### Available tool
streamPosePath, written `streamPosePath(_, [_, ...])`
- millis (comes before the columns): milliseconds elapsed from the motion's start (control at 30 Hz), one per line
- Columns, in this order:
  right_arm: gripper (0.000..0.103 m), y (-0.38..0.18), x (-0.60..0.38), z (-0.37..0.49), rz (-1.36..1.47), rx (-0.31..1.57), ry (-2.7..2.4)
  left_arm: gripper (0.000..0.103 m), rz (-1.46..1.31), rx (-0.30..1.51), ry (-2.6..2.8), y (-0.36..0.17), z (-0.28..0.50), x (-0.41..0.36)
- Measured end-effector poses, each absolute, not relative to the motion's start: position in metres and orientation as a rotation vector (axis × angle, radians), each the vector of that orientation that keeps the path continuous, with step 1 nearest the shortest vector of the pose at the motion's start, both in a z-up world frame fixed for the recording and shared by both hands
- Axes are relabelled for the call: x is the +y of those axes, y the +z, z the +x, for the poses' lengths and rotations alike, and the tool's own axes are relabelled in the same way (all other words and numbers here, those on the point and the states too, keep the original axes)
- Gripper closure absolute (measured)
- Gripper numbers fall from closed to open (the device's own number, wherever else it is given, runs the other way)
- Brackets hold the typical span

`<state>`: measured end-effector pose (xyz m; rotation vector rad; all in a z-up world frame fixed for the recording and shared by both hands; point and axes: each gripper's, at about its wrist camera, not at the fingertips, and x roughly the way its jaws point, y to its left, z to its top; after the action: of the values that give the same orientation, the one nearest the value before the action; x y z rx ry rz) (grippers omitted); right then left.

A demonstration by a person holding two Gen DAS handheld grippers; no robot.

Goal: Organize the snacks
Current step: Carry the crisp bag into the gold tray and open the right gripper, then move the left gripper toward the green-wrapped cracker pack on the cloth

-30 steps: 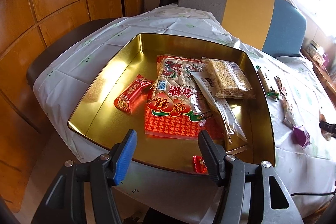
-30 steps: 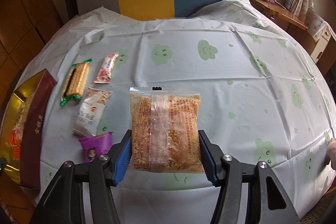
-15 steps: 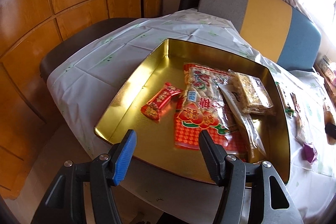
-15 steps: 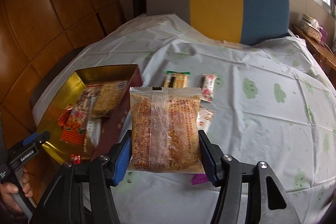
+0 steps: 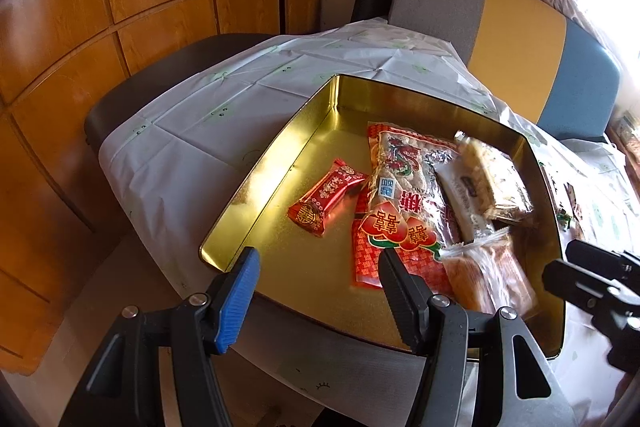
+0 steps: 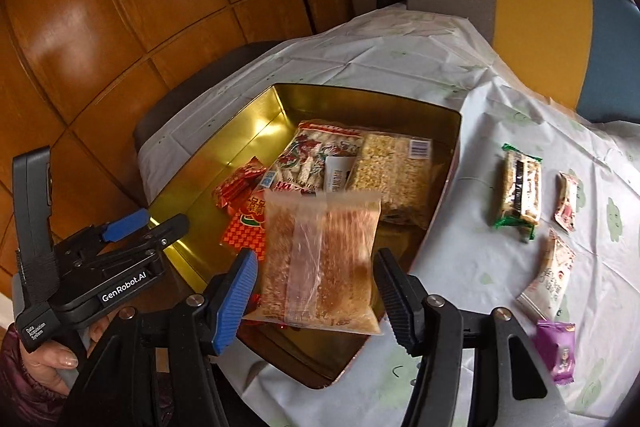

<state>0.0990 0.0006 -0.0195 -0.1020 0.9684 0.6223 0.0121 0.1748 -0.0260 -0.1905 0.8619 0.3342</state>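
Wood panelling backed the table as the right gripper (image 6: 312,291), jaws wide, released a blurred packet (image 6: 320,259) just ahead, above the tin (image 6: 448,131); it risked sliding over the near rim. Left gripper (image 5: 316,287) gaped empty.

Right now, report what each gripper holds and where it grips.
Left gripper: open, nothing. Right gripper: clear crumb bag between its fingers, at the side edges, blurred; held or released cannot be told.

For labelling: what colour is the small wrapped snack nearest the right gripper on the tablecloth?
Purple; the small wrapped snack shows best in the right wrist view.
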Motion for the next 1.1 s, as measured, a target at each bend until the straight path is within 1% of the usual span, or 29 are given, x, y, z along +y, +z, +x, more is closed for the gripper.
streamPosePath(67, [0.039, -0.026, 0.003, 0.099, -0.108, 0.982, 0.619, 0.041, -0.185, 0.866, 0.329, -0.027, 0.013, 0.173])
streamPosePath(233, [0.039, -0.030, -0.010, 0.096, -0.090, 0.994, 0.591, 0.041, -0.176, 0.872, 0.319, -0.028, 0.014, 0.168])
streamPosePath(633, [0.039, -0.006, -0.063, 0.089, -0.082, 0.899, 0.468, 0.041, -0.112, 0.857, 0.276, -0.021, 0.013, 0.143])
streamPosePath(1100, [0.039, 0.006, -0.147, 0.102, -0.113, 0.882, 0.290, 0.041, -0.051, 0.860, 0.224, -0.018, 0.015, 0.116])
